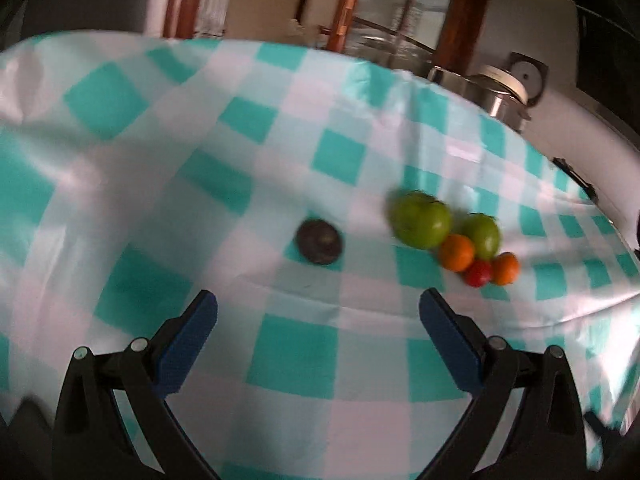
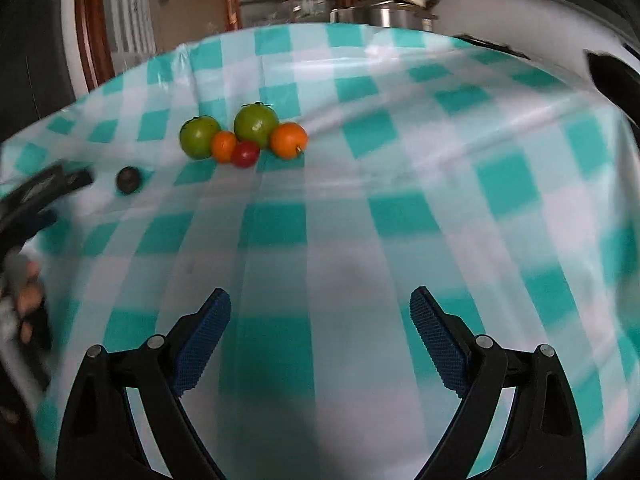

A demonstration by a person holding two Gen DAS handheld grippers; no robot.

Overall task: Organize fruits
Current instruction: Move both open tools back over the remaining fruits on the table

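Note:
A cluster of fruit lies on the teal-and-white checked tablecloth (image 1: 280,128): two green apples (image 1: 421,220) (image 1: 482,235), two oranges (image 1: 457,253) (image 1: 505,268) and a small red fruit (image 1: 478,273). A dark round fruit (image 1: 319,241) sits apart, left of the cluster. My left gripper (image 1: 318,312) is open and empty, short of the dark fruit. In the right wrist view the same green apples (image 2: 199,137) (image 2: 256,125), oranges (image 2: 224,146) (image 2: 288,140), red fruit (image 2: 245,153) and dark fruit (image 2: 128,179) lie far ahead. My right gripper (image 2: 320,312) is open with nothing in it.
A metal pot with a pale lid (image 1: 496,88) (image 2: 390,4) stands beyond the table's far edge. Wooden door frames (image 1: 346,4) rise behind. In the right wrist view the other gripper (image 2: 48,188) and a hand (image 2: 28,300) show at the left edge.

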